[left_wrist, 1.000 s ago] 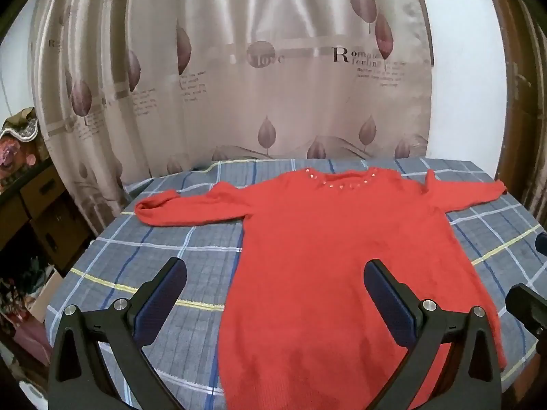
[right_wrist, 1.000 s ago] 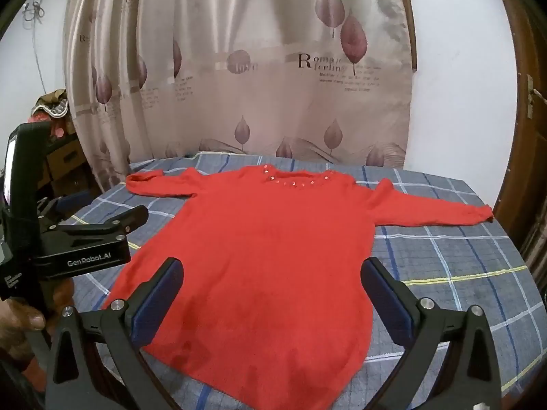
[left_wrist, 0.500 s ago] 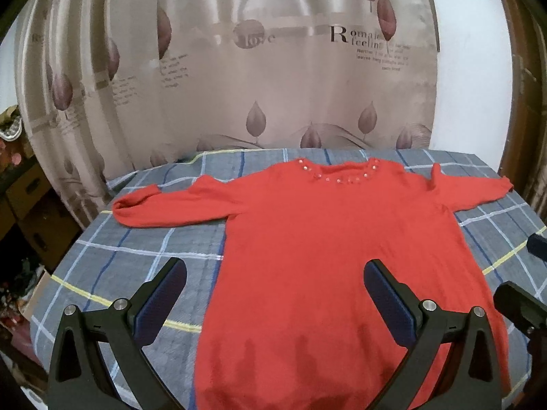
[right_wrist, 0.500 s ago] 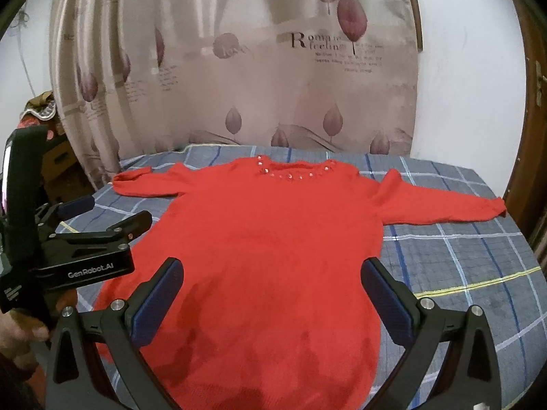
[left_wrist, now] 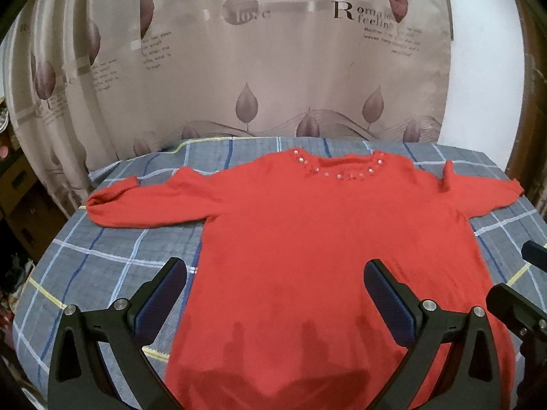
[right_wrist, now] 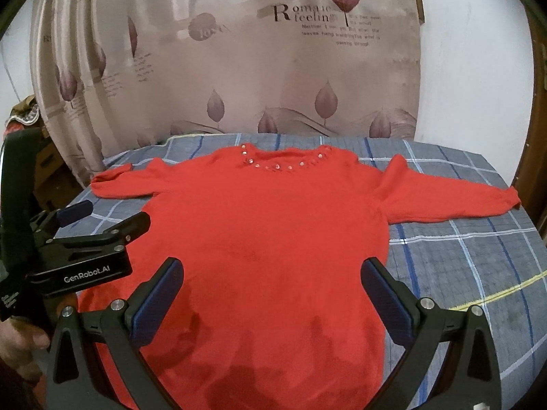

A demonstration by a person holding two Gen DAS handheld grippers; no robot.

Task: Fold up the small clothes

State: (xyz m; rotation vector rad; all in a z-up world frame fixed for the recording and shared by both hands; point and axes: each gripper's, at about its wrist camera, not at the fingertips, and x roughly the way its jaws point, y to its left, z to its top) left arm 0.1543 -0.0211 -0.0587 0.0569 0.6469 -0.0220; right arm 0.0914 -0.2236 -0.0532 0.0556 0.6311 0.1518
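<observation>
A red long-sleeved sweater lies flat on a grey plaid cloth, neck with shiny studs at the far side, both sleeves spread outward. My left gripper hovers open above the sweater's lower left part, nothing between its fingers. My right gripper also stands open over the lower middle of the sweater, empty. In the right wrist view the left gripper shows at the left edge, held by a hand.
The plaid-covered table ends close behind the sweater at a beige leaf-print curtain. Cluttered shelves stand at the left. A dark wooden frame runs along the right. Bare cloth lies beside both sleeves.
Both grippers have moved forward and lower over the sweater, which now fills more of each view. Both stay open; the sweater has not moved.
</observation>
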